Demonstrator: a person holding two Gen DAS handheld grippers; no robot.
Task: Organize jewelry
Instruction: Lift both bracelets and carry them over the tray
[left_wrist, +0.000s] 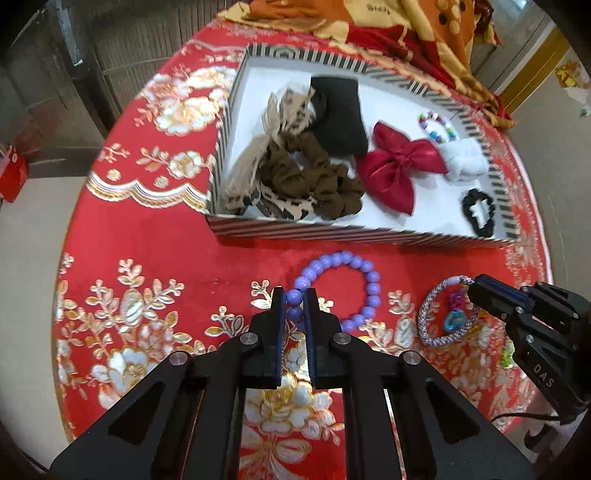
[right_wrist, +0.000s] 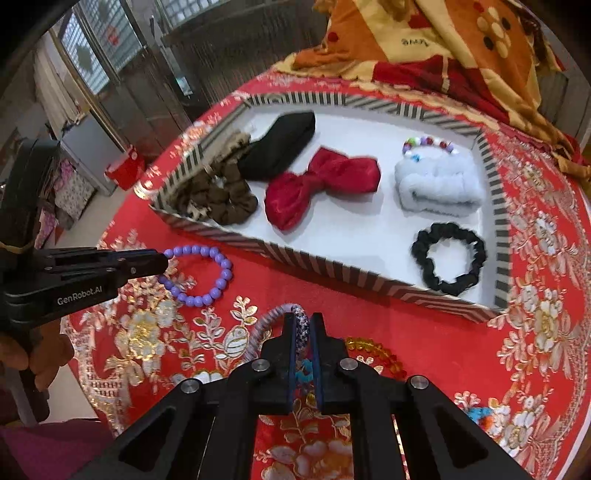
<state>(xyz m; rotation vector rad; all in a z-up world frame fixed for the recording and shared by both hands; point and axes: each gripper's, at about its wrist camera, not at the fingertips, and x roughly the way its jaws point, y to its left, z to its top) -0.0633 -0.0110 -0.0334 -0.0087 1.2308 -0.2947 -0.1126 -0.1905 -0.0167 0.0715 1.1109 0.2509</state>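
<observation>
- Left wrist view: the left gripper (left_wrist: 294, 295) was clamped on a bracelet of round lilac beads (left_wrist: 364, 266), which lay on the red tablecloth with gold flowers (left_wrist: 147, 236). At three o'clock, the right gripper (left_wrist: 474, 286) pinched a woven white-and-purple cord bracelet (left_wrist: 430, 306). At twelve o'clock sat a striped shallow cardboard tray (left_wrist: 332, 229) holding a red satin bow (left_wrist: 399, 166).
- Right wrist view: the right gripper (right_wrist: 303, 325) was closed on the cord bracelet (right_wrist: 275, 314). At ten o'clock, the left gripper (right_wrist: 162, 263) gripped the lilac bracelet (right_wrist: 218, 275). A black fabric scrunchie (right_wrist: 448, 258) lay in the tray (right_wrist: 332, 264) at one o'clock.
</observation>
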